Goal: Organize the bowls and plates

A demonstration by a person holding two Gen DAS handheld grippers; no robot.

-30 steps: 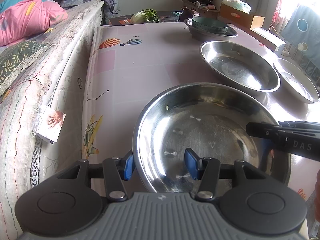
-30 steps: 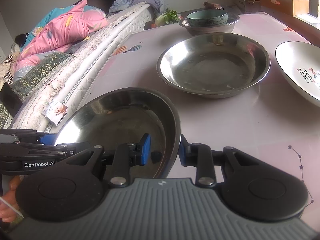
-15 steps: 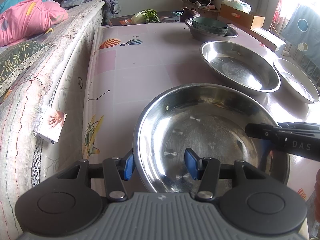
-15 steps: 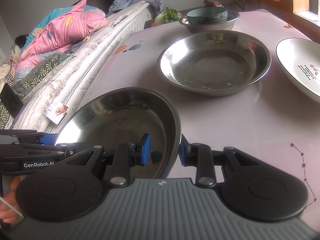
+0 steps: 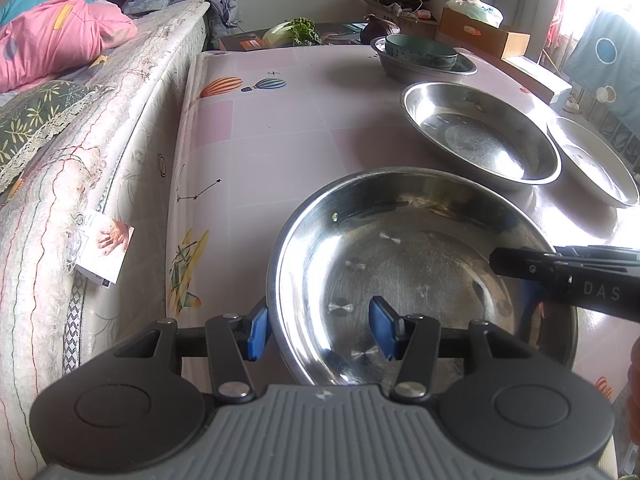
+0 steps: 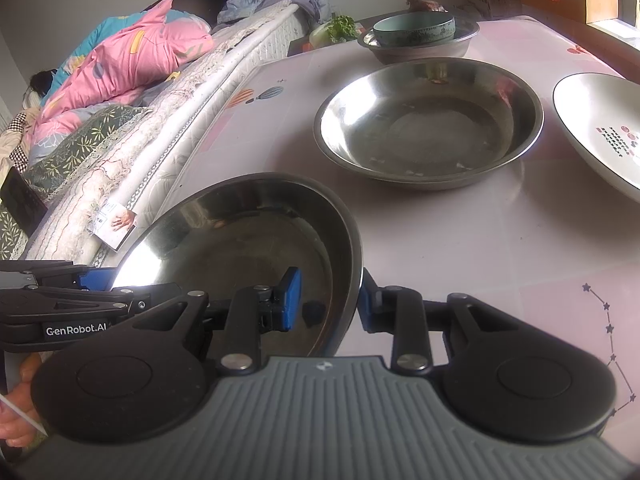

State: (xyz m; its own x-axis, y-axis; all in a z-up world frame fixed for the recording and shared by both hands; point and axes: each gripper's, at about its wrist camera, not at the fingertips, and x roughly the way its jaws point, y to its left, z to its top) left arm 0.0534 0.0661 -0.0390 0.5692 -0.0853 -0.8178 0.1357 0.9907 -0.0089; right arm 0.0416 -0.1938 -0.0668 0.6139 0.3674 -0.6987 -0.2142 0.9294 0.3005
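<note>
1. A wide shallow round stainless-steel basin (image 5: 420, 264) is seen at the near end of the pink patterned desk (image 5: 280, 136), close to the desk edge beside the bed (image 5: 100, 128).
2. The left gripper (image 5: 318, 332) is set astride the basin's near-left rim: one blue finger outside the wall, the other inside over the bowl floor. The fingers are about half spread; the inner pad stands clear of the metal, so no clamp is seen.
3. The right gripper (image 6: 328, 300) straddles the basin's right rim (image 6: 352, 264). The fingers are narrowed, with the outer pad at the wall and the inner pad just off it; a firm pinch cannot be told.
4. Each gripper is visible in the other's view at the basin's opposite side.
5. A second round steel basin (image 6: 428, 120) sits beyond the first, apart from it.
6. A white printed ceramic plate (image 6: 600, 128) lies just to the right of the second basin.
7. At the far end of the desk, a teal ceramic bowl (image 6: 414, 28) is nested in a smaller steel bowl (image 6: 424, 50).
8. A pink quilt (image 6: 128, 60) is bunched on the bed.
</note>
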